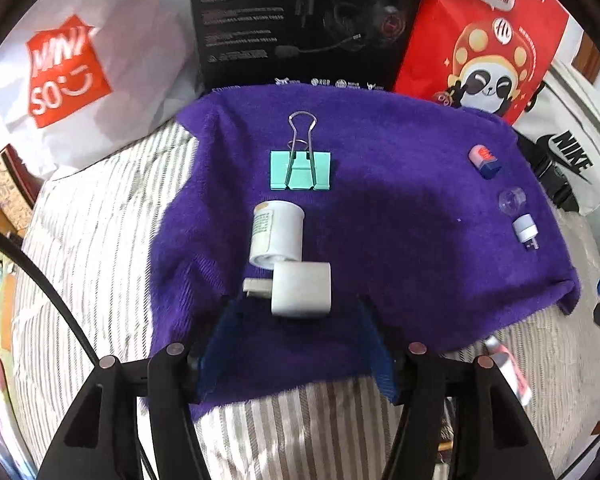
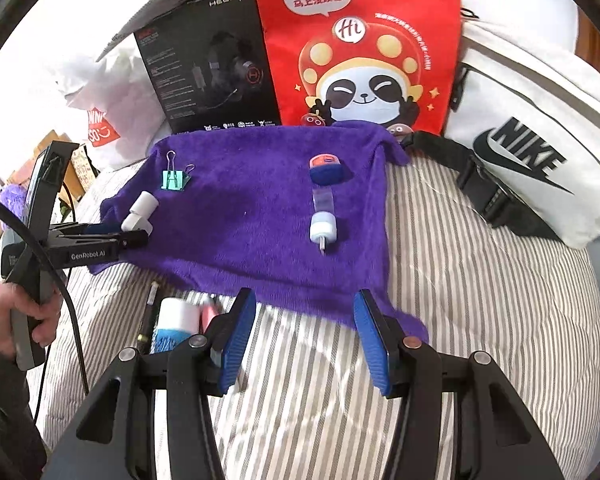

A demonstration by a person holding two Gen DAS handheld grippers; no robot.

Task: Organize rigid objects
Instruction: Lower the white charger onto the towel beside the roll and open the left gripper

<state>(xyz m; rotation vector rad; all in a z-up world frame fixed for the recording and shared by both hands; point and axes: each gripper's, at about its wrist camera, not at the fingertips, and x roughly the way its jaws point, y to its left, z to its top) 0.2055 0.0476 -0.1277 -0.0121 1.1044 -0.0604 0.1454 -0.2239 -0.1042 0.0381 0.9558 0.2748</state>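
Nearest the left gripper, a white charger plug lies on the purple towel, between the blue pads' tips and clear of both; jaws are seen spread, nothing clamped. Just beyond the plug, touching it, a white cylindrical bottle lies on its side. Further out along the same line a mint binder clip lies flat, wire handles pointing away.

Off to that gripper's right, well apart from the plug: a pink-and-blue capped item, a clear cap, and a small white adapter, set in a loose row toward the towel's right edge.

Right wrist view: the right gripper is seen with jaws apart and empty, hovering over the striped bedding at the towel's near edge. From here the left gripper is seen side-on at far left, held by a hand, its tips beside the plug. Only this view shows a white-and-blue tube on the bedding, left of the right gripper's fingers; its label is blurred.

Behind the towel, both views show a black headset box, a red panda bag and a white Nike bag. The white Miniso bag is plain only in the left view.
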